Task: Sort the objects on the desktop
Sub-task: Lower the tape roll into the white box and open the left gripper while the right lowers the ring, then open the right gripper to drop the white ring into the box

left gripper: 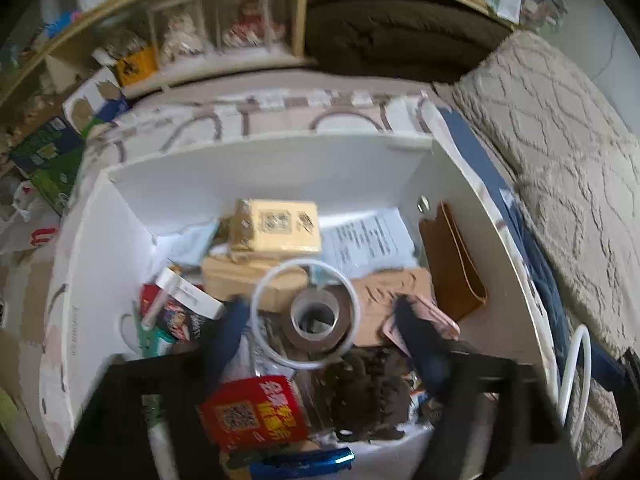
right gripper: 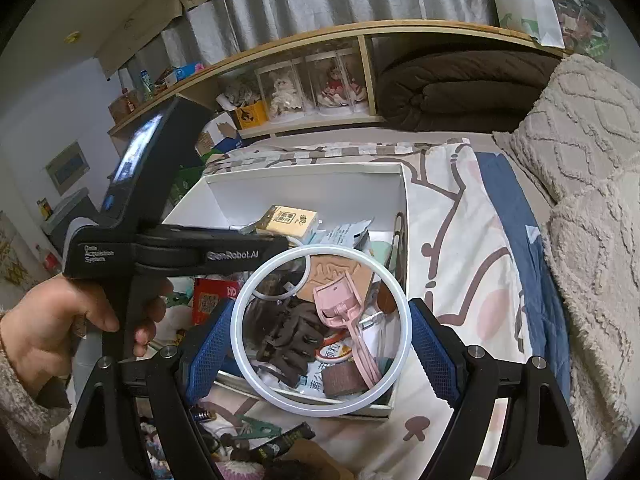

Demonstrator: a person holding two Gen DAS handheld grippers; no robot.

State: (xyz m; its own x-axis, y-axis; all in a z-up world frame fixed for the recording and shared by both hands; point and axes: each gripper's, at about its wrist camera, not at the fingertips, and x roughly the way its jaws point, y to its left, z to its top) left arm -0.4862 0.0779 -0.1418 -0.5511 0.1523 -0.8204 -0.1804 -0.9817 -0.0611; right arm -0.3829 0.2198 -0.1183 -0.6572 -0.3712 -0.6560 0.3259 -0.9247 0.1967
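A white box (right gripper: 402, 216) on the bed holds mixed small objects. My right gripper (right gripper: 322, 330) is shut on a large white ring (right gripper: 256, 284), held upright above the box's near end. My left gripper (left gripper: 320, 312) hangs over the box with its jaws spread apart around a smaller white ring (left gripper: 262, 286); whether the pads touch it I cannot tell. That ring lies over a tape roll (left gripper: 316, 318). In the box are a pink scoop (right gripper: 340, 300), a brown hair claw (right gripper: 286, 340), a yellow packet (left gripper: 276, 224) and a red packet (left gripper: 252, 410).
A fleece blanket (right gripper: 592, 168) lies on the right of the patterned bedsheet (right gripper: 452, 240). A wooden shelf (right gripper: 320, 36) with doll cases stands behind. Loose items (right gripper: 256, 432) lie on the bed in front of the box.
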